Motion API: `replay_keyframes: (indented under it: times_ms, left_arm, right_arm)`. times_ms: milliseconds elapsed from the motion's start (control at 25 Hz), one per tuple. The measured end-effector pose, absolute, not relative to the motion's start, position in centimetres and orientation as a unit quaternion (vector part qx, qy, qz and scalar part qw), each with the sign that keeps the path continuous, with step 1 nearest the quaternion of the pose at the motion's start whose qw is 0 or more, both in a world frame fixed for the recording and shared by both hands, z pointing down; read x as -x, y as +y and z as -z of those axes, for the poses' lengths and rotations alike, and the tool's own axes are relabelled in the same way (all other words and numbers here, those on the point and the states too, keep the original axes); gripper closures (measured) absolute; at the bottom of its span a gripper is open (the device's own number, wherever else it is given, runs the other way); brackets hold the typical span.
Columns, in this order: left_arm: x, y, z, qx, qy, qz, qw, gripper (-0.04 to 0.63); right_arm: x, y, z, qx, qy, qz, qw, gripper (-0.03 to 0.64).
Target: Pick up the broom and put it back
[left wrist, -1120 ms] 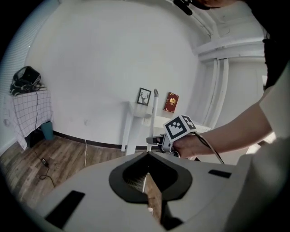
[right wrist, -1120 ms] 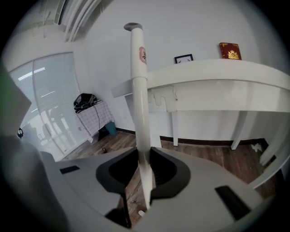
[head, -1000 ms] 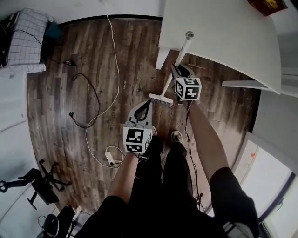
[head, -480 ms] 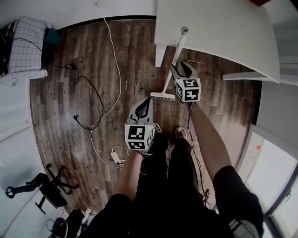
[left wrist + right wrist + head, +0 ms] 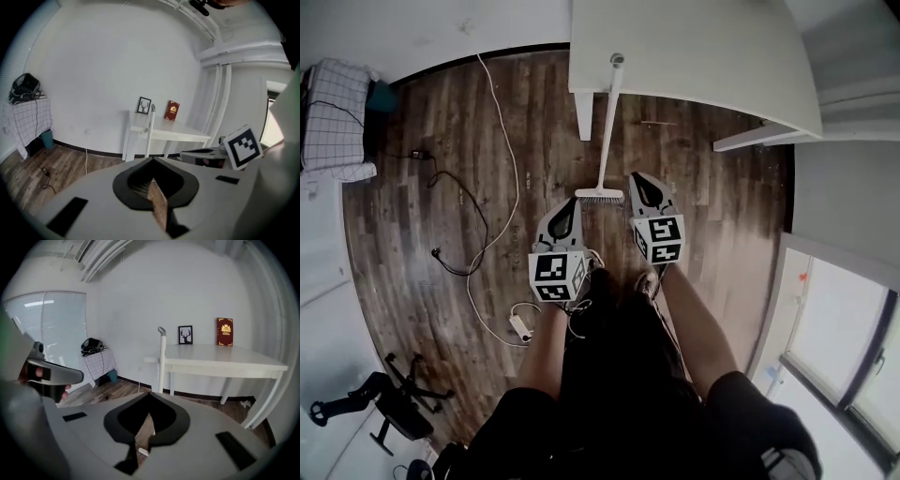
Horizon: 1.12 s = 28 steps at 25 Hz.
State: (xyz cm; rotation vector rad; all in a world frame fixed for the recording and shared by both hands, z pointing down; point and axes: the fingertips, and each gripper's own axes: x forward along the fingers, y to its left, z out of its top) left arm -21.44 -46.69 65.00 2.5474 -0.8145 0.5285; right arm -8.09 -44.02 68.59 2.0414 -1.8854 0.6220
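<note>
A: Left side first. What sits at the far left?

B: A checked cloth (image 5: 333, 103) at the frame's edge, well apart from everything else. Bare wooden floor (image 5: 412, 244) lies between it and the person.

A: Left gripper?

B: The left gripper (image 5: 567, 208) is held out ahead of the person, pointing forward and somewhat down. Its jaws are pressed together at the tips. Nothing is between them; only floor shows through the gap behind the tips.

A: Broom: location and axis?

B: The broom (image 5: 607, 131) stands free of both grippers. Its brush head is on the floor, just ahead of the two sets of tips and between them. The long axis is close to upright. The handle rises from the head away from the person, and its top end sits at the near edge of the white desk (image 5: 703, 56), poking just above the desk top. Both gripper views show it near vertical, apparently leaning on that edge.

A: Right gripper?

B: The right gripper (image 5: 639, 183) is just right of the brush head, apart from it. Its jaws have just closed and the tips meet with nothing pinched. A bit of the brush head shows through the gap below.

A: Further right?

B: On the desk by the wall, a small framed picture (image 5: 185, 334), with a red book (image 5: 224, 332) standing upright to its right.
</note>
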Motion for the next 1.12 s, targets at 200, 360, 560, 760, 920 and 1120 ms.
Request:
replay_keyframes:
  times_ms: [200,360,560,760,920,1120]
  left_arm:
    - [20.0,-43.8,-60.7,-0.927,-0.278,-0.177,0.178,0.595]
    - [18.6,-40.4,-57.9,-0.936,-0.269,-0.165,0.160,0.595]
    - [17.9,-36.5,-54.9,-0.939,-0.272,-0.150,0.147,0.595]
    - [18.2,-31.6,-51.1,-0.943,-0.275,-0.133,0.133,0.595]
    - [17.7,-27.2,-48.3,-0.950,-0.263,-0.114,0.126,0.595]
    - [17.0,-21.2,-43.8,-0.963,-0.232,-0.084,0.109,0.595]
  right_arm:
    - [9.7,-39.5,-61.1,-0.707,-0.678,-0.160,0.127,0.595]
    - [10.2,-36.3,-56.8,-0.705,-0.688,-0.131,0.109,0.595]
    - [9.6,-32.3,-52.5,-0.721,-0.680,-0.097,0.090,0.595]
    - [9.5,-26.5,-46.5,-0.739,-0.668,-0.053,0.064,0.595]
    - [9.5,-21.5,-43.1,-0.751,-0.658,-0.018,0.056,0.595]
    - [10.4,-16.9,-39.7,-0.739,-0.671,0.004,0.052,0.595]
